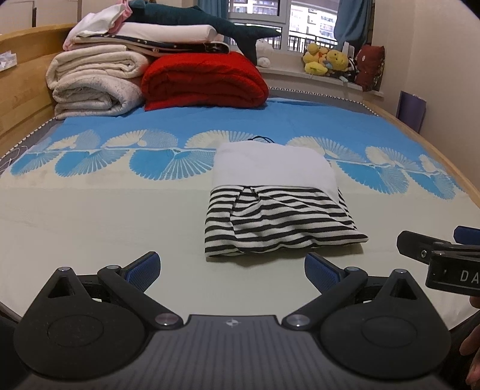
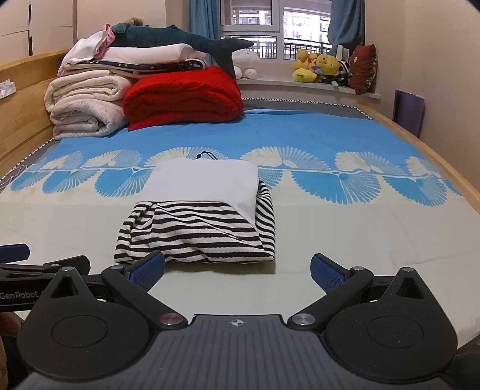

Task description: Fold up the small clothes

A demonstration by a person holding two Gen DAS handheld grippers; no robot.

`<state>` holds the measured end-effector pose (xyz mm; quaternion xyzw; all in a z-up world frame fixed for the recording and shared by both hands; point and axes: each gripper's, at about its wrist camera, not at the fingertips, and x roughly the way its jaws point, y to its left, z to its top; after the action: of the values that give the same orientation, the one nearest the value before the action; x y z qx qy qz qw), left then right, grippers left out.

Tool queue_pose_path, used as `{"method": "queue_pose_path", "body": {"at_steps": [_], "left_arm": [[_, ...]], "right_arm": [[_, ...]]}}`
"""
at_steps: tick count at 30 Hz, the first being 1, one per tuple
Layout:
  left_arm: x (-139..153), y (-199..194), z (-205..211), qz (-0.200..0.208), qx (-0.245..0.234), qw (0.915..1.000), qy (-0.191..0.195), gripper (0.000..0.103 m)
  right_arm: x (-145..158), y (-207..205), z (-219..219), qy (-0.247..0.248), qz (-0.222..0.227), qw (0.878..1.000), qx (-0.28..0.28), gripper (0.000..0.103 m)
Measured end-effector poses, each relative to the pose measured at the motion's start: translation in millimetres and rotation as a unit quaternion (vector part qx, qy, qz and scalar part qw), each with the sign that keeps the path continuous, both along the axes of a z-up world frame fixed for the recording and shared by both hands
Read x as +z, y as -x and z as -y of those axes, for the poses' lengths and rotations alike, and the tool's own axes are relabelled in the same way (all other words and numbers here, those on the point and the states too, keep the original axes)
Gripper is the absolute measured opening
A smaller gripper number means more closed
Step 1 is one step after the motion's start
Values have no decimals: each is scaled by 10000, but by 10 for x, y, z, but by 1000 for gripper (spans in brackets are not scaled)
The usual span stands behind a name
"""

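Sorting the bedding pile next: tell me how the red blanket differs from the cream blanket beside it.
The red blanket is bright red; the cream blanket is off-white. The red one lies as a single thick fold, the cream one looks like two stacked rolls. Folded linens sit mostly on the cream one, overlapping the red one's edge. Both rest folded on the bed.

Two fisheye views, each low over the near end of the bed (image 1: 90, 216), facing along it toward the window (image 1: 258, 15) at 12 o'clock. Left wrist view set just behind the left tool (image 1: 232, 270), spread wide, folded striped garment (image 1: 279, 219) close ahead, slightly toward 1 o'clock; right tool (image 1: 444, 255) cutting in at 3 o'clock. Right wrist view set behind the right tool (image 2: 238, 271), likewise spread, same garment (image 2: 198, 228) toward 11 o'clock, left tool (image 2: 18, 258) entering at 9 o'clock. Shared by both: garment, blue-patterned bed cover (image 2: 300, 132), stacked blankets (image 2: 180, 96) at 11 o'clock, windowsill toys (image 2: 321, 66).
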<state>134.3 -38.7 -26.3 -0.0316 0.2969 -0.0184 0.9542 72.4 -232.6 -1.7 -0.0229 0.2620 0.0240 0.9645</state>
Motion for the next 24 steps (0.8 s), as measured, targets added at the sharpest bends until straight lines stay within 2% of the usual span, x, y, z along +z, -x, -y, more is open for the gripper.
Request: {"method": "queue_pose_path", "body": {"at_steps": [24], "left_arm": [[-10, 14, 0, 38, -39, 9999, -88, 102]], "right_arm": [[-14, 12, -53, 76, -12, 10000, 51, 102]]}}
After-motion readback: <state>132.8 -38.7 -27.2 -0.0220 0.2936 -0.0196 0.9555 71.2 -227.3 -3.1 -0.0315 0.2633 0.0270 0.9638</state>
